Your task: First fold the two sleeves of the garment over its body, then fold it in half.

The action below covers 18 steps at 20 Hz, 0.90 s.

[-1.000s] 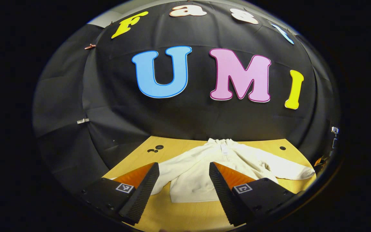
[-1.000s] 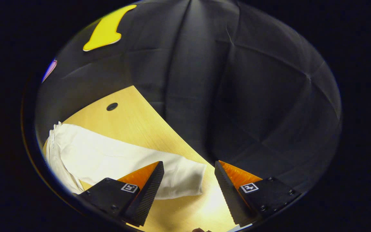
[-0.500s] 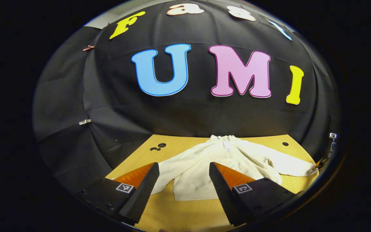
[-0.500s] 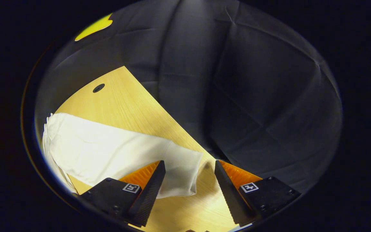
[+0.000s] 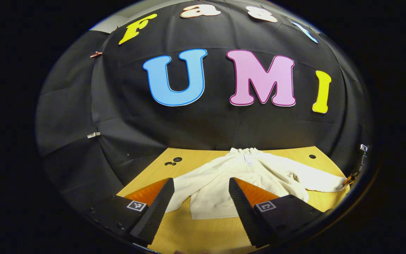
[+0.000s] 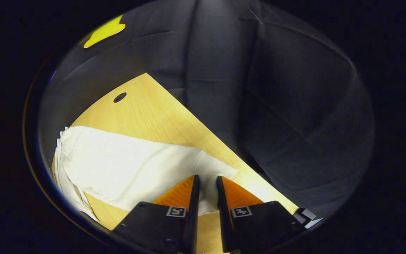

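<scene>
While right gripper (image 6: 207, 187) pinches the cuff (image 6: 210, 173) of a spread garment (image 5: 238, 176) on the table (image 5: 196, 236) | left gripper (image 5: 199, 197) wide, hovering short of hem | lift low, carry sleeve across body, keep cloth flat.

Bare table (image 5: 203, 233) lies open before the garment (image 5: 224, 187); the booth wall (image 5: 203, 130) closes off the far edge.

Your garment (image 5: 220, 190) lies flat on the table (image 5: 203, 233), collar twd the back wall, both sleeves spread out to either side. L gripper (image 5: 198, 201) sits in front of the hem. In right gripper view, R gripper (image 6: 207, 197) is at the sleeve cuff (image 6: 211, 176), near the table's edge.
</scene>
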{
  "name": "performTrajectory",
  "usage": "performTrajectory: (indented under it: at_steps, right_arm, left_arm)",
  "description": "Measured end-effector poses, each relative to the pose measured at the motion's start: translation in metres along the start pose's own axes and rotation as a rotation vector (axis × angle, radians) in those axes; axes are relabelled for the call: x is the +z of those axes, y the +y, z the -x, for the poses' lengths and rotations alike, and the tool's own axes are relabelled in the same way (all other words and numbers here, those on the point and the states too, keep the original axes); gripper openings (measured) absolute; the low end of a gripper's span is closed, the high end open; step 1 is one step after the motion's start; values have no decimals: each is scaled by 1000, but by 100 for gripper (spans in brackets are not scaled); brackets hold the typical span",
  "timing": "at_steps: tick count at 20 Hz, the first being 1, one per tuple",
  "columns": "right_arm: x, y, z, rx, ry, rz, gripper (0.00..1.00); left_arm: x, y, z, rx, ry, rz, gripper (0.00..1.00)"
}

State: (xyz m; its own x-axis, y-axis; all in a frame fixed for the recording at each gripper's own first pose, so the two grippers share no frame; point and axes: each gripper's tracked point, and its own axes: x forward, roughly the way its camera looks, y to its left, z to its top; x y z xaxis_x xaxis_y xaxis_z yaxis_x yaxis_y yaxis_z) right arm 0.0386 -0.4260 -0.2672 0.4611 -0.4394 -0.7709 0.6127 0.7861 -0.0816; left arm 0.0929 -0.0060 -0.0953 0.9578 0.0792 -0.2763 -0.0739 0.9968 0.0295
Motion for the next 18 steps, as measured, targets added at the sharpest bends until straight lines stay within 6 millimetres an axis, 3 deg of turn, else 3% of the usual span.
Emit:
performTrajectory:
  at_steps: [1,2,4,5,7,8,11,14,18]
  right_arm:
    - [-1,0,-1,-6,-2,21,22]
    - [-1,2,-1,-9,-1,28,20]
    - [1,4,0,-4,6,25,0]
    - [2,6,1,13,8,15,9]
    - [1,8,2,21,11,4,0]
    - [3,6,4,16,7,3,6]
    - [23,14,19,21,-41,12,6]
    - [54,41,41,53,-114,103,6]
    - [103,112,77,139,-211,225,6]
  left_arm:
    - [0,0,2,3,3,1,96]
    - [0,1,2,7,7,2,96]
    - [0,2,4,11,15,-1,96]
    - [-2,2,3,12,19,-1,96]
    - [-4,3,3,5,29,-7,96]
    - [-2,4,2,4,30,-15,97]
    - [4,10,0,-3,12,-35,98]
    - [7,20,0,3,3,-24,99]
    - [1,38,2,19,-1,-1,99]
